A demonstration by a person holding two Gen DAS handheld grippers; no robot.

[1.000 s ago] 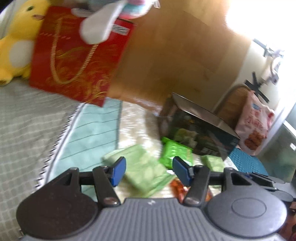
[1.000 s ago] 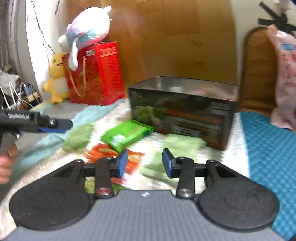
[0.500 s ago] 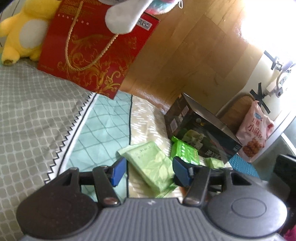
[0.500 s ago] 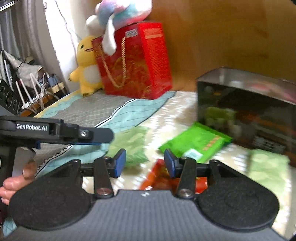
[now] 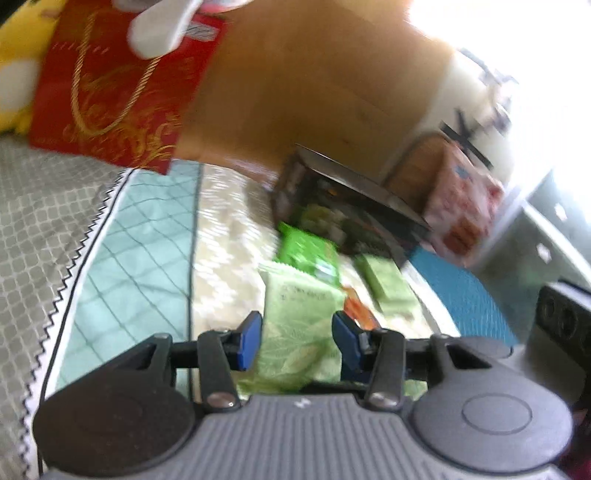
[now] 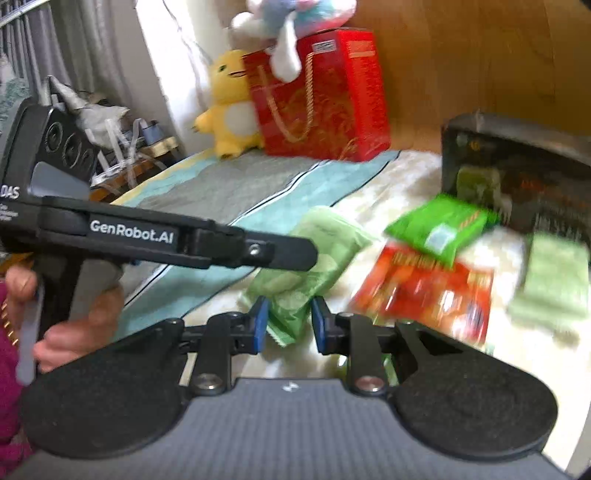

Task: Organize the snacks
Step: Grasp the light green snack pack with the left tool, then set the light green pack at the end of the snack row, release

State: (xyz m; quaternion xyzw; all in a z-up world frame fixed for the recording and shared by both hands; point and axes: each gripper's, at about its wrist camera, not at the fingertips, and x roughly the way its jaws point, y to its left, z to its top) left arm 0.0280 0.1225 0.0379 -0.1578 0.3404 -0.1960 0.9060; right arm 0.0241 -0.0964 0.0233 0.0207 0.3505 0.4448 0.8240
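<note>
Several snack packets lie on the bed in front of a dark open box (image 5: 351, 206) (image 6: 524, 177). A pale green packet (image 5: 301, 314) (image 6: 325, 240) is nearest. My left gripper (image 5: 298, 341) is over it with the packet between its closing jaws; I see no firm pinch. One of its fingers (image 6: 291, 254) crosses above the packet. My right gripper (image 6: 289, 325) is closing around the packet's near corner. Beyond lie a bright green packet (image 5: 308, 247) (image 6: 439, 229), a red packet (image 6: 424, 291) and a second pale green packet (image 5: 388, 280) (image 6: 554, 284).
A red gift bag (image 6: 325, 99) stands at the wooden headboard, with a yellow plush (image 6: 231, 103) beside it and a pastel plush (image 6: 295, 11) on top. A pink snack bag (image 5: 461, 206) leans behind the box. A person's hand (image 6: 74, 332) holds the left gripper.
Both grippers' jaws have narrowed. The right gripper swung left from the red packet to the pale green one. The left gripper now has that packet centred between its pads.
</note>
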